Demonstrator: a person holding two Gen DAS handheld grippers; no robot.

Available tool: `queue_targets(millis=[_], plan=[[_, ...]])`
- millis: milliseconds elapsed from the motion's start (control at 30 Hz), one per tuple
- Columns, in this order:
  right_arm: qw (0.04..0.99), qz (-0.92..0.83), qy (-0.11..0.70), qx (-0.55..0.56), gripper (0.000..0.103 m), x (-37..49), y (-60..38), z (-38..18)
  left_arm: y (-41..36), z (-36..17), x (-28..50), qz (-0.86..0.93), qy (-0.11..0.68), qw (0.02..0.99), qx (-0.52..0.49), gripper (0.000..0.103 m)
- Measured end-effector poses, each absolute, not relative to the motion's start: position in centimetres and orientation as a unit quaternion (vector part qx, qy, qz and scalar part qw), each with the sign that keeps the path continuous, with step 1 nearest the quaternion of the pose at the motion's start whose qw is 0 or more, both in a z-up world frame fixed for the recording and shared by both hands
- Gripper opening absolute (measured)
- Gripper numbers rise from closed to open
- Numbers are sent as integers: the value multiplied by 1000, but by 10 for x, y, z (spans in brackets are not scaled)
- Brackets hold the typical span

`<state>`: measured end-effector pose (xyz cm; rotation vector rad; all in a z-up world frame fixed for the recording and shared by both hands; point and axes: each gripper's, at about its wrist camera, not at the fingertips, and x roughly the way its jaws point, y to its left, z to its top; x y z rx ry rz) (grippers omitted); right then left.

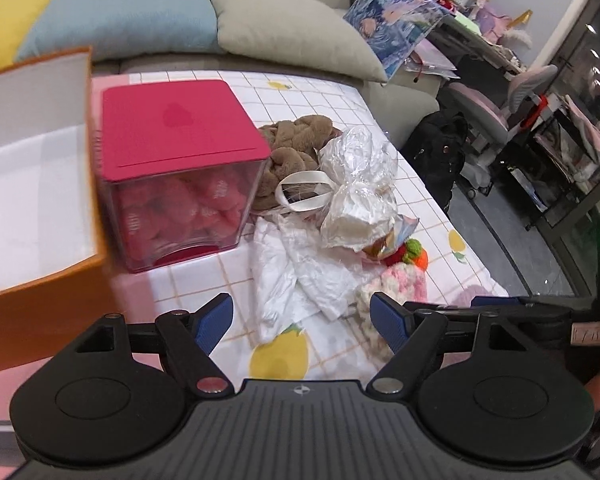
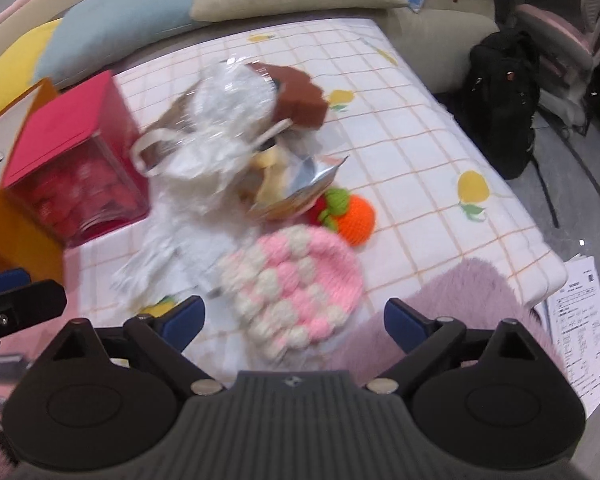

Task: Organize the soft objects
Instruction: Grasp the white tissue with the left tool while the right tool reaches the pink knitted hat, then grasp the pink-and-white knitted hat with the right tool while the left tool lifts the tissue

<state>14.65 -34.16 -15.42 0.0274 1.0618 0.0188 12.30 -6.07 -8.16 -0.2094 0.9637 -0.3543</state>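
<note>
We view a bed (image 2: 440, 152) covered by a white checked sheet printed with yellow fruit, on which a heap of soft objects lies. In the left wrist view, the left tool (image 1: 302, 318) hangs above the sheet with its blue-padded jaws spread wide and nothing between the pads; below the gap we see a crumpled white cloth (image 1: 296, 276). In the right wrist view, the right tool (image 2: 294, 320) is likewise spread wide and grips nothing; a pink-and-cream knitted hat (image 2: 296, 288) lies on the sheet directly beyond the gap, apart from both pads. Just behind the hat sits an orange crocheted fruit (image 2: 356, 220) with a green top, beside a foil-edged packet (image 2: 300, 188). A crinkled clear plastic bag (image 1: 360, 184) holding white material rests in the middle of the heap, with a white strap loop (image 1: 304, 190) at its side and a brown plush item (image 1: 296, 140) behind it. To the left stands a clear box with a red lid (image 1: 180, 128), filled with pink soft pieces, and an orange box (image 1: 40, 184) with a white interior stands just beside it, nearer the camera. A fluffy lilac rug (image 2: 460, 304) lies at the near right corner of the bed. Yellow, blue and beige cushions (image 1: 284, 28) line the far edge.
</note>
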Motion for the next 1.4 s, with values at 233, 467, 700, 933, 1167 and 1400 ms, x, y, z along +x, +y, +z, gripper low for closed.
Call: queue_targets(millis=[233, 467, 700, 933, 1167, 1400], plan=[[842, -8, 537, 50, 95, 170, -355, -180, -84, -109, 164, -151, 488, 852, -114, 95], [834, -15, 547, 72, 98, 185, -356, -197, -97, -141, 190, -123, 530, 831, -119, 98], [832, -6, 550, 79, 98, 190, -352, -202, -100, -156, 195, -107, 546, 820, -131, 98], [833, 12, 544, 94, 75, 187, -354, -201, -115, -153, 195, -94, 540, 830, -103, 79], [844, 20, 530, 72, 50, 176, -346, -191, -126, -147, 186, -100, 526, 842, -64, 22], [857, 41, 508, 79, 12, 157, -344, -167, -106, -119, 162, -121, 490, 861, -69, 16]])
